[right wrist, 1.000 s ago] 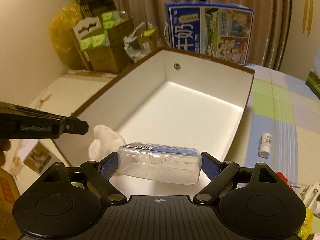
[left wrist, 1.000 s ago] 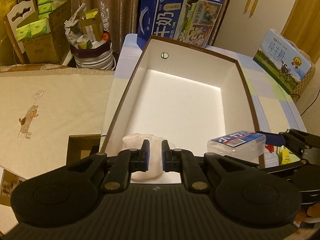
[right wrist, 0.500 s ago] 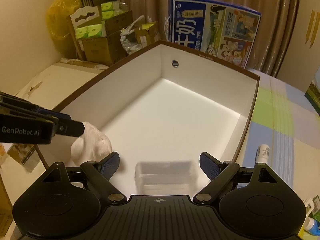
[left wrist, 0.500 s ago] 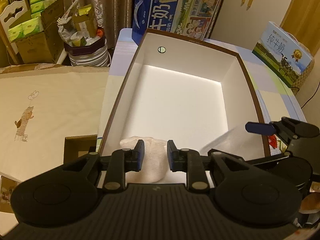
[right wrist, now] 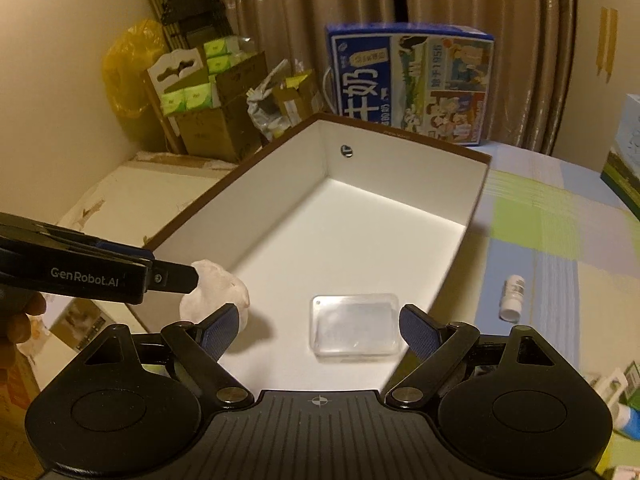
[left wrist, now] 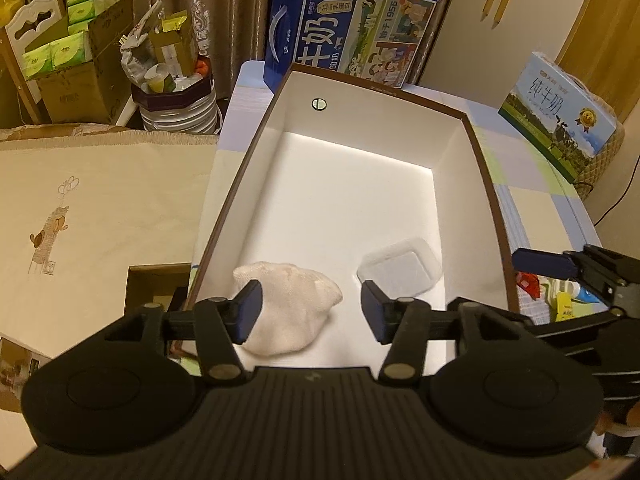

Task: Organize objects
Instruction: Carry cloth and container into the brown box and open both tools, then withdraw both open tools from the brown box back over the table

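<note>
Over the near end of the box, the left wrist view looks down past the left gripper. Its jaws have just been opening and now stand apart, with nothing pinched. A white cloth lies on the box floor below them, by the near left wall; the left finger overlaps the cloth's edge in the picture, though whether it touches I cannot tell. To the right of the cloth, also on the floor and near the right wall, lies a clear case. The right gripper reaches in from the right edge, over the box rim. Behind the box stands a blue carton, and a second carton sits at the far right of the checked table.

From the right wrist view, the right gripper has its jaws spread wide and empty. The case rests flat on the floor between and below its fingers, clear of both pads. The cloth sits near the left wall, bunched up, with the left gripper coming in from the left, its tip at the cloth. A hand shows at the left edge. On the table right of the box lies a small white bottle.
</note>
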A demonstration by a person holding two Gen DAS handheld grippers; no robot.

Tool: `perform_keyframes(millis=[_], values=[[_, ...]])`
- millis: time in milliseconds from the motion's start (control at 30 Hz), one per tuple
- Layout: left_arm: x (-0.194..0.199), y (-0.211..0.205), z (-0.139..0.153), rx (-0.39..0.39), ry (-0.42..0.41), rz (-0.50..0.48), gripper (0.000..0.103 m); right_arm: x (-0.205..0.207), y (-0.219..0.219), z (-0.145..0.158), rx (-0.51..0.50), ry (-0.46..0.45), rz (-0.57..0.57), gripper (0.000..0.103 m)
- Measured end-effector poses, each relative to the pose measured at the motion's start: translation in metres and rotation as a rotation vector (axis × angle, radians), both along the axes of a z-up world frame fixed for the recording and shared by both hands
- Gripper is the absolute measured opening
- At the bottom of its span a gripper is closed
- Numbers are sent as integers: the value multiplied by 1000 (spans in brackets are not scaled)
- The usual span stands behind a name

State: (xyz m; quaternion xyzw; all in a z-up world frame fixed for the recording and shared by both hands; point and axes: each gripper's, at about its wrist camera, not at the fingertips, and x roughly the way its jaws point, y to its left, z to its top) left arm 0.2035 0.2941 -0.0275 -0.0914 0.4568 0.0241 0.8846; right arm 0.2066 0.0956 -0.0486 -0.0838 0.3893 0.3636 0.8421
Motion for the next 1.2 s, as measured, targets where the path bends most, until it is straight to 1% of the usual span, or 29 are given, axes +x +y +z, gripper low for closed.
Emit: perform_keyframes(millis=[67, 200, 433, 500, 667, 800, 1200], values=[[-3, -4, 3, 6, -1, -1, 53, -3, -7, 4, 13, 3, -11, 85], [-9, -11, 8, 13, -3, 2, 58, -7, -19, 12, 27, 5, -25, 85], [-20, -28, 15, 28, -4, -2, 59, -17, -38, 18, 40, 8, -39, 85], [-24, -34, 17, 37, -4, -3, 61, -20, -43, 19, 45, 10, -40, 85], [-34, -48, 20, 41, -2, 1, 62, -26, -57, 22, 58, 12, -41, 85], [-44, -60, 21, 49, -5, 4, 65, -30, -69, 25, 67, 15, -36, 85], [-63, -103, 25, 64, 4, 26, 65, -33, -114, 30, 82, 27, -8, 85]])
